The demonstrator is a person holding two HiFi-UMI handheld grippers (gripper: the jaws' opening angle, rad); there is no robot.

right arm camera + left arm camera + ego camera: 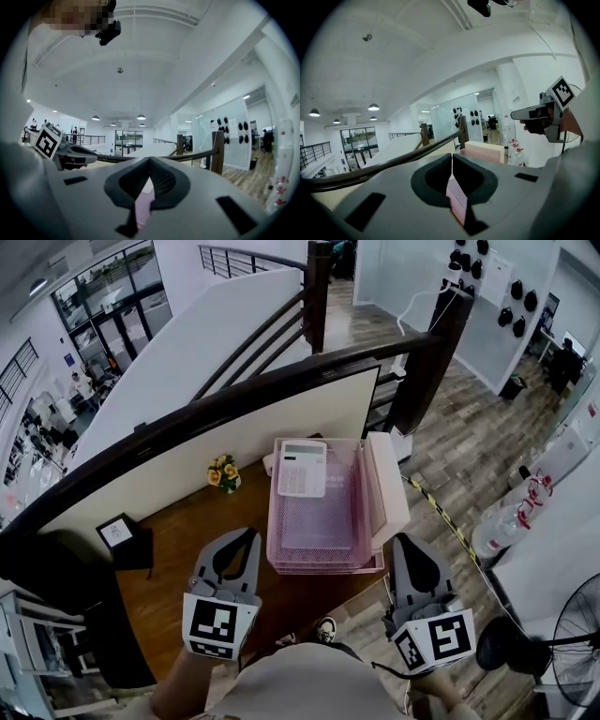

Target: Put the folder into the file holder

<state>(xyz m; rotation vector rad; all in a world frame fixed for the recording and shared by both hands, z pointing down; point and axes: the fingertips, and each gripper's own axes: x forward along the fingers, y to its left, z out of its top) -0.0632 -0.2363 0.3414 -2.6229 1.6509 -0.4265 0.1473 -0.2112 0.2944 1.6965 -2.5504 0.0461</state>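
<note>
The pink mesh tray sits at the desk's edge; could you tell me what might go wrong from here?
1. The left claw and right claw are shut at the near corners of the pink mesh tray, by the edge of the desk; a tug could drag it off.
2. The calculator lies loose on top and might slide off.
3. The beige folder stands on edge beside the tray and could topple floorward.

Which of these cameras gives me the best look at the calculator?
The head view. It looks down on the calculator, which lies face up at the far end of the pink mesh tray, with nothing covering it. The left gripper view and the right gripper view show only a sliver of pink mesh and no calculator.
</note>
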